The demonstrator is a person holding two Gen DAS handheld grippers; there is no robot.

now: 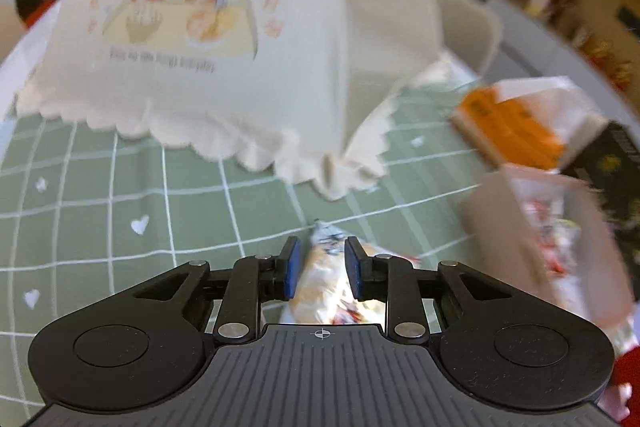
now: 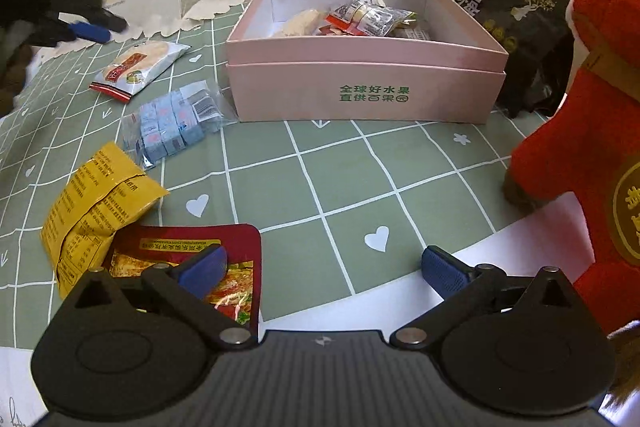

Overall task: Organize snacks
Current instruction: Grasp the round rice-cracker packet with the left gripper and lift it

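Hovering just above the green checked table (image 2: 352, 179), the left tongs (image 1: 319, 267) are straddling a rice cracker packet (image 1: 332, 283), with 2 blue pads on either side of its crimped end; whether they are already pinching it or just short of contact I cannot tell, since that view is smeared by motion. In the right wrist view the same packet (image 2: 140, 67) is lying to the left of the pink box (image 2: 364, 83), near the left tongs (image 2: 90, 31). The right tongs (image 2: 324, 267) are spread wide and holding nothing, in front of the box and well apart from it.

Also left of the box are a clear bag of blue-wrapped candies (image 2: 176, 123), a yellow packet (image 2: 96, 207) and a red pouch (image 2: 180, 259), all still outside it. The box is already holding several snacks.

The risk here is a thin grip: the packet's slippery film could slide free during the lift toward the box. A hard squeeze could crush the cracker. The paper food bag (image 1: 192, 27) behind the packet is standing close, so a hurried swing could knock it over.
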